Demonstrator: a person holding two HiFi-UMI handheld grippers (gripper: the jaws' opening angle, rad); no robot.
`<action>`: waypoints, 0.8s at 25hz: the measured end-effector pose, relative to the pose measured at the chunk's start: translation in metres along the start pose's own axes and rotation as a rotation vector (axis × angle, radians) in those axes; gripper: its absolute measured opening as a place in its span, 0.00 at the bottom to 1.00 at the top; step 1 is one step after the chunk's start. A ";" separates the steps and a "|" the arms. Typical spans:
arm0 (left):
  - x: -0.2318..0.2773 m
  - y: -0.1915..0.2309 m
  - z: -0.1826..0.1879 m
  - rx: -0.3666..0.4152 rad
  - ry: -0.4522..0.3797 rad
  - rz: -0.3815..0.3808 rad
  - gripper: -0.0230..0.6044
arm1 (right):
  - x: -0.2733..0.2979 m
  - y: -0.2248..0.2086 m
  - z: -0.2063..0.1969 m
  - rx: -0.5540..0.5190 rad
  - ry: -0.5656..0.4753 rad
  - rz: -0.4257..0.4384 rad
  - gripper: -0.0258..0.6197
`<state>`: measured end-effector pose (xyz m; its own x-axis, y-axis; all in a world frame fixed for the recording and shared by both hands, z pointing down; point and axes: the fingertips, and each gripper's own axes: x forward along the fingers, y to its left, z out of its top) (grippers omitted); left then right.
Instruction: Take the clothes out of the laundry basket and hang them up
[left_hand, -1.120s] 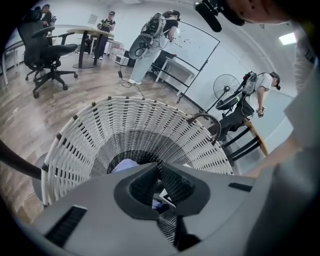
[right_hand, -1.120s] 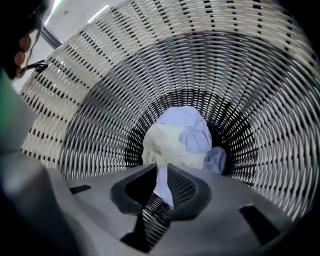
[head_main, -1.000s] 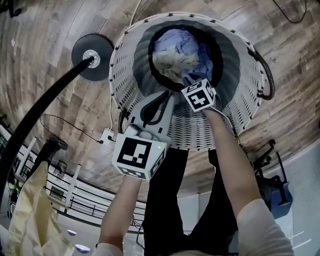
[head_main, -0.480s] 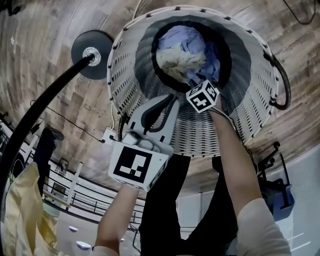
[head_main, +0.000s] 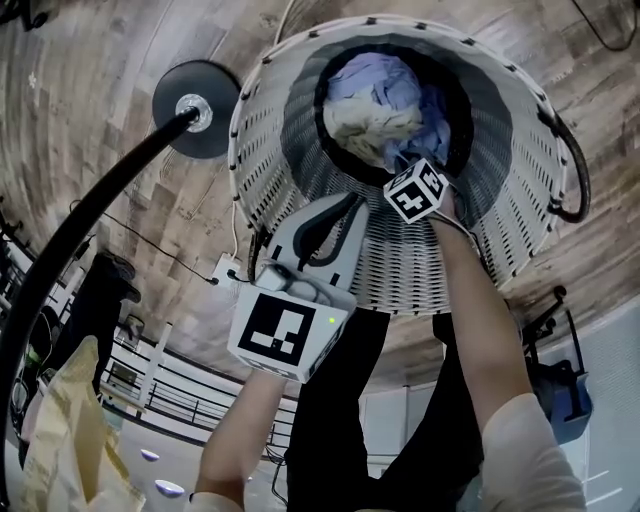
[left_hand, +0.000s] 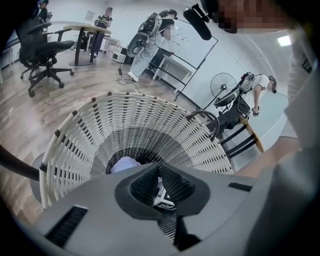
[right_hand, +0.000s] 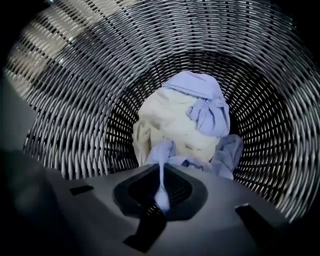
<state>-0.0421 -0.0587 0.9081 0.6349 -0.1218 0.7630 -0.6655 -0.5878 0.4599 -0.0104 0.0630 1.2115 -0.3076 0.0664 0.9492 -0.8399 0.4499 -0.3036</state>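
Reaching deep into tall white woven-plastic laundry basket with right gripper, pointed steeply down to get at the pile at the bottom. Clamped on a thin pulled-up fold of pale blue crumpled garment, jaws having just been closing on it, fold running up between the pads. Tangled under and beside the blue: cream crumpled garment, both on the basket floor, nothing lifted out yet. Parked at the near rim with left gripper, shut and empty, only basket weave and the other tool's marker cube showing through the slit. Likely held clear to leave room inside. Probably next: lifting straight up, slowly, so blue peels off cream without dragging it along.
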 end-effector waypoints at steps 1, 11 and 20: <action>0.000 0.000 0.000 -0.001 0.000 0.003 0.09 | -0.001 0.001 0.000 -0.002 0.001 0.002 0.09; -0.020 -0.008 0.002 -0.007 0.004 0.020 0.09 | -0.043 0.014 0.003 -0.011 -0.007 0.009 0.08; -0.058 -0.024 0.026 -0.025 -0.036 0.050 0.09 | -0.116 0.013 0.015 -0.034 -0.033 -0.009 0.08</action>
<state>-0.0530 -0.0588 0.8405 0.6138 -0.1800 0.7686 -0.7063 -0.5602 0.4328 0.0075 0.0474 1.0959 -0.3150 0.0334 0.9485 -0.8272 0.4803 -0.2916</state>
